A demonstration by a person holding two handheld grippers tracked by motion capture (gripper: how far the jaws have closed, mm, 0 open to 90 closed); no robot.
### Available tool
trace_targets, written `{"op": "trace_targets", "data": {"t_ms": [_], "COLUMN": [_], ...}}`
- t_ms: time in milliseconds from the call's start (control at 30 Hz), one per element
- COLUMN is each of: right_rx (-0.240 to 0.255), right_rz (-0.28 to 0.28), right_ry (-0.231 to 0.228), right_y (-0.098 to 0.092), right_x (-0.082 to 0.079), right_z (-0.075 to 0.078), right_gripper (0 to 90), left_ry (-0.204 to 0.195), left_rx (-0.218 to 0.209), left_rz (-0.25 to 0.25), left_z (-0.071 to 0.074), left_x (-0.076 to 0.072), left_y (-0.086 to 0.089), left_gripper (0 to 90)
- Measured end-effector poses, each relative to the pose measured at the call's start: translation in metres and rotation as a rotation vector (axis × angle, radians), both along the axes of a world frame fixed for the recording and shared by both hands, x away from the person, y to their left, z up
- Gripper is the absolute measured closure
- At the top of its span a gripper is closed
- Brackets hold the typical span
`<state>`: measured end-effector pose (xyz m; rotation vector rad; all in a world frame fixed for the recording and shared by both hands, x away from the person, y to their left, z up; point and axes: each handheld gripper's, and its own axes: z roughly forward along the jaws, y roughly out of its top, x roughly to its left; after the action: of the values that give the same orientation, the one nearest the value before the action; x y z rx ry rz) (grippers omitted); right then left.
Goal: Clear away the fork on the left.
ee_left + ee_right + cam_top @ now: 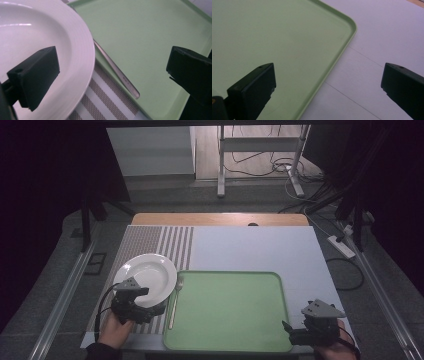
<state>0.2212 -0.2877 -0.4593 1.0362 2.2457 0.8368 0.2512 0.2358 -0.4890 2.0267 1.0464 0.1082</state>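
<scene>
Table (pixel 250 245): a pale mat covers most of it, with a striped placemat (pixel 150 240) on the half toward 9 o'clock.

Tray (pixel 230 312): green, bare, lying at the near edge of the table, toward 6 o'clock in the high view. Its inner floor carries nothing, so whatever is to be loaded on it has, by this evidence, not yet been placed.

Plate (pixel 147 275): white, empty, resting on the placemat at 9 o'clock of the tray, just beside the tray's far left corner and not on it.

Left gripper (pixel 131 302): held at the plate's near rim, about 6 o'clock of the plate. In the left gripper view its jaws stand wide apart, one over the plate's rim (pixel 75 57), the other over the tray (pixel 140 42); nothing is grasped.

Right gripper (pixel 315 327): at the tray's near right corner, about 5 o'clock of the table. In the right gripper view its jaws are spread, straddling the tray's edge (pixel 337 53) without closing on it.

Fork (pixel 175 302): lies along the tray's left edge, between plate and tray, tines toward 12 o'clock; its handle (pixel 117 72) rests on that edge.

Progress, as judged: early. Plate and fork remain off the tray and unheld; grasping and transfer appear still to come.
</scene>
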Motion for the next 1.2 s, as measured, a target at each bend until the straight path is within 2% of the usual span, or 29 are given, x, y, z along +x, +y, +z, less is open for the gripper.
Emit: {"op": "trace_targets", "data": {"t_ms": [267,700,800,1033,1200], "right_rx": [0.000,0.003,0.003,0.003,0.004], "right_rz": [0.000,-0.005,-0.006,-0.008,-0.008], "right_ry": [0.000,-0.001,-0.002,-0.002,-0.002], "right_y": [0.000,-0.001,-0.001,-0.001,-0.001], "right_x": [0.000,0.001,0.001,0.001,0.000], "right_z": [0.000,0.000,0.000,0.000,0.000], "right_gripper": [0.0,0.0,0.0,0.0,0.0], "left_ry": [0.009,0.013,0.014,0.008,0.003], "left_rx": [-0.015,0.004,0.016,0.009,0.025], "left_rz": [0.028,0.068,0.075,0.097,0.108], "left_z": [-0.003,-0.005,-0.005,-0.004,-0.003], "left_x": [-0.012,-0.032,-0.035,-0.040,-0.045], "left_y": [0.010,0.022,0.024,0.028,0.031], "left_gripper": [0.0,0.0,0.0,0.0,0.0]}}
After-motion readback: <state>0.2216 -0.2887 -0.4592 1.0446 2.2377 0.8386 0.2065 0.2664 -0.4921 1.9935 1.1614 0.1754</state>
